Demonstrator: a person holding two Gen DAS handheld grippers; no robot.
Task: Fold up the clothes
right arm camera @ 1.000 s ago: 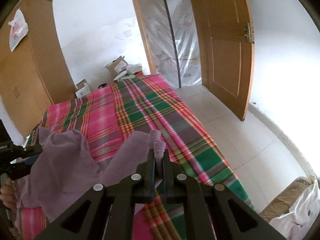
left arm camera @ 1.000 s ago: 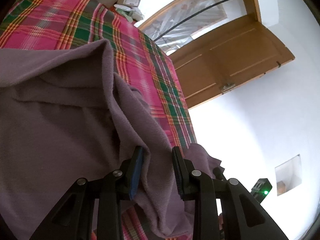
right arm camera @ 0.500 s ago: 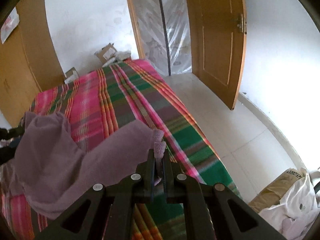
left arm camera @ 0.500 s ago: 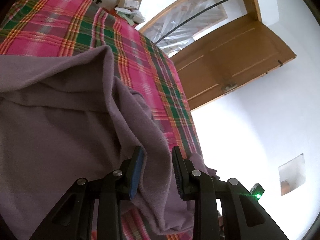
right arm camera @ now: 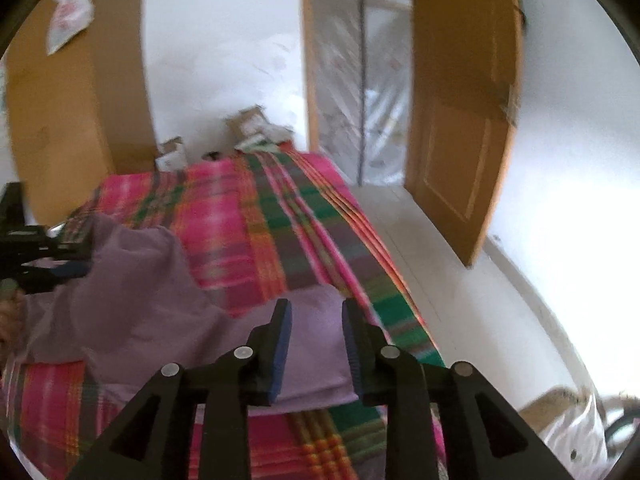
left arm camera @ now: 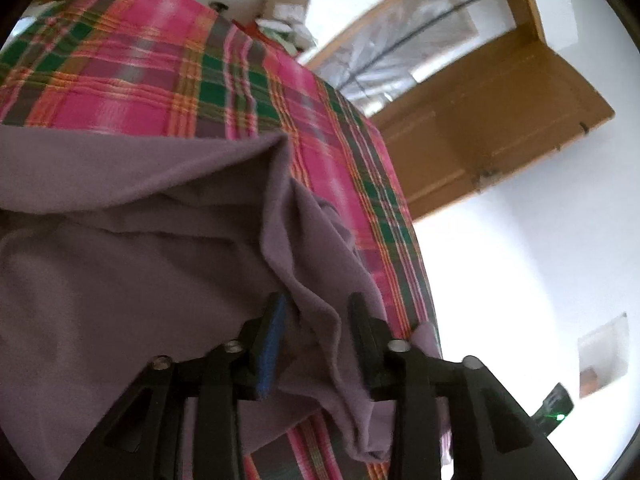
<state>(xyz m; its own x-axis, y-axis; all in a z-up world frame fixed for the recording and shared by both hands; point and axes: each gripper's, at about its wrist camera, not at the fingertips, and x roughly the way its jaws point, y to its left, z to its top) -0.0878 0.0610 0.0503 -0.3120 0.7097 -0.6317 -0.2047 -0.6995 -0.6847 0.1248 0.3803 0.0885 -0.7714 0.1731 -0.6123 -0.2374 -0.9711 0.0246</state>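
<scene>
A purple fleece garment point(left arm camera: 140, 280) lies rumpled on the near part of the plaid bed sheet point(left arm camera: 140, 80). My left gripper point(left arm camera: 318, 312) is open, and a raised fold of the garment runs up between its fingers. In the right wrist view the garment point(right arm camera: 160, 312) spreads from the left edge to the middle. My right gripper point(right arm camera: 316, 316) is open just above the garment's right corner, which lies flat on the sheet point(right arm camera: 280, 220). The left gripper point(right arm camera: 68, 268) shows at the far left edge of that view, with a hand point(right arm camera: 8, 312) below it.
The bed's right edge drops to a pale floor point(right arm camera: 460, 300). An open wooden door point(right arm camera: 460, 140) stands beyond it, and a wardrobe point(right arm camera: 72, 120) rises at the back left. Cardboard boxes point(right arm camera: 252, 124) sit past the bed's far end. Bags point(right arm camera: 568, 432) lie on the floor at lower right.
My right gripper was shut on the garment's corner and has opened; the corner now lies on the sheet. The left gripper stays open with the fold between its fingers.
</scene>
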